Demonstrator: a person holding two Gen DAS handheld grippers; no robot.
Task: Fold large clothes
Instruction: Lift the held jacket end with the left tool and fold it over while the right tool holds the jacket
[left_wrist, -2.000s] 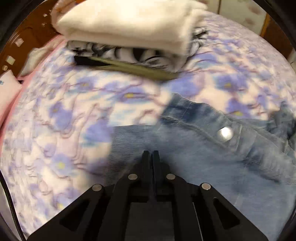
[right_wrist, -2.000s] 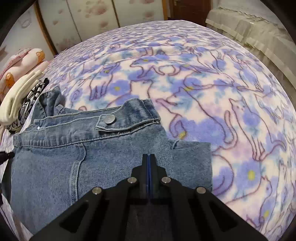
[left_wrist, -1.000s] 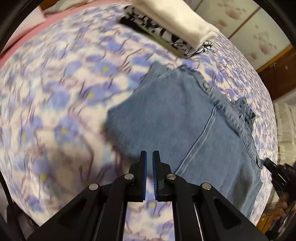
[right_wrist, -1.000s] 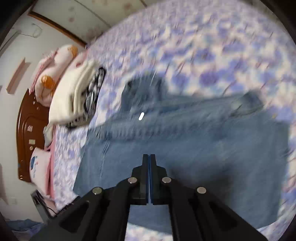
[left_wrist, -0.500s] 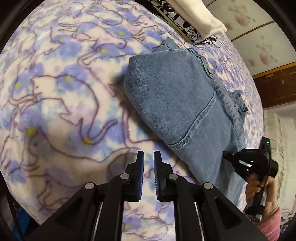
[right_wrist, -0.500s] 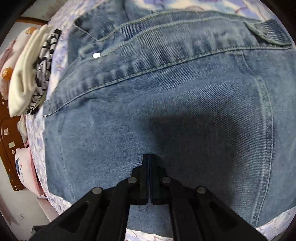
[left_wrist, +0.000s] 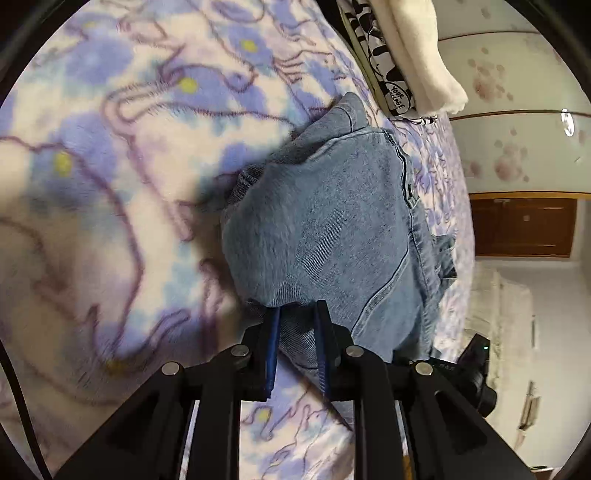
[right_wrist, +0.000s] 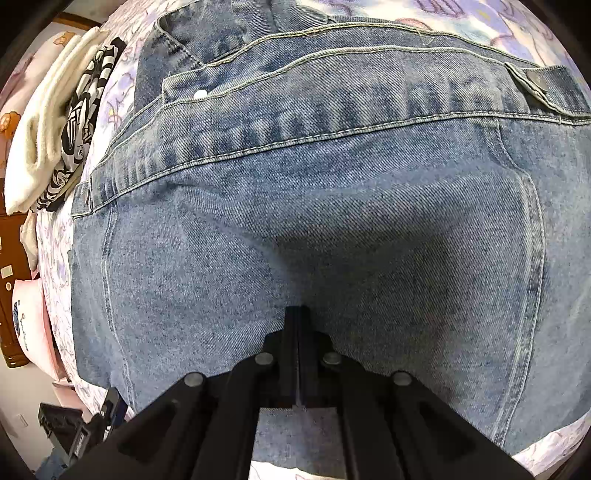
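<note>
Two grippers work a folded denim garment (right_wrist: 314, 229) lying on the cat-print blanket (left_wrist: 110, 184). Left gripper (left_wrist: 297, 332) is parted, its blue-padded fingers (left_wrist: 272, 343) straddling the denim's near edge. Right gripper (right_wrist: 298, 332) is pressed closed on the denim, pinching nothing visible. Folded clothes (right_wrist: 55, 122) sit at ten o'clock.

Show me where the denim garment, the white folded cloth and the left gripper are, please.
denim garment (right_wrist: 332, 240): right wrist view, on the flat middle panel.
white folded cloth (left_wrist: 424, 55): left wrist view, on its fluffy side.
left gripper (left_wrist: 297, 314): left wrist view, between the open fingertips, at the denim edge.
</note>
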